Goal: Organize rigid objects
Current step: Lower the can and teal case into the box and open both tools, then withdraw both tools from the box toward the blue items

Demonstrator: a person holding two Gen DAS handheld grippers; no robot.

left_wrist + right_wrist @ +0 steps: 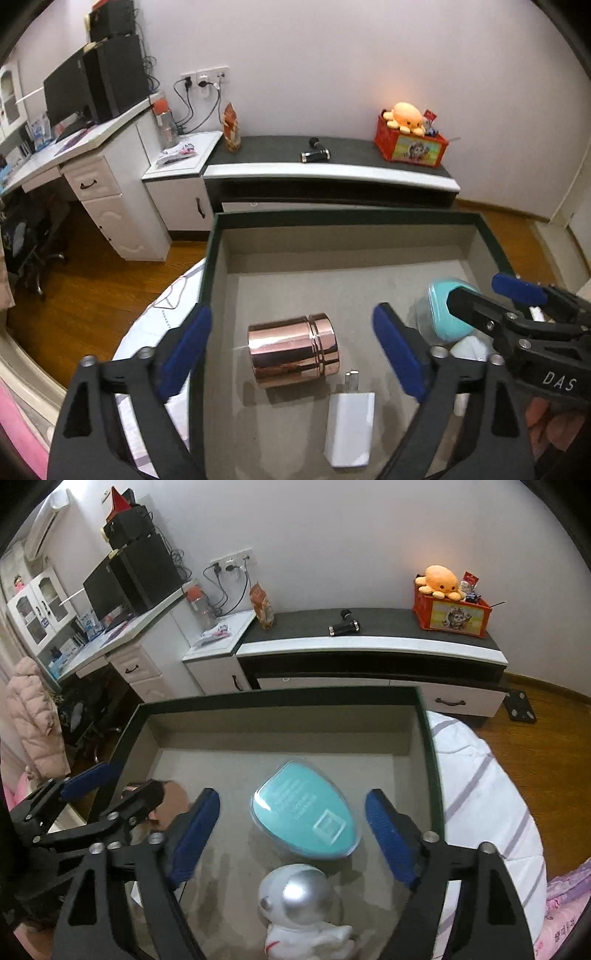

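I have both grippers hanging over the shallow grey-lined box (369, 273), which sits on a white quilted bed, one box holding everything.

The left gripper (295, 354) has its fingers spread wide and empty. Just ahead of them, a little left of the midline, lies one rose-gold canister (293, 350) on its side, its long axis running across the gap from finger to finger, lid end toward the right finger. I judge a grasp here would want the wrist turned so the fingers close on the round wall.

The right gripper (291, 834) is likewise spread and holds nothing. One teal oval case (304, 814) lies flat between and just ahead of its fingers, long axis slanting from far-left to near-right. Nearer than the fingertips stands one astronaut figurine (299, 912).

One white plug adapter (349, 428) lies close under the left fingers, prongs pointing away.
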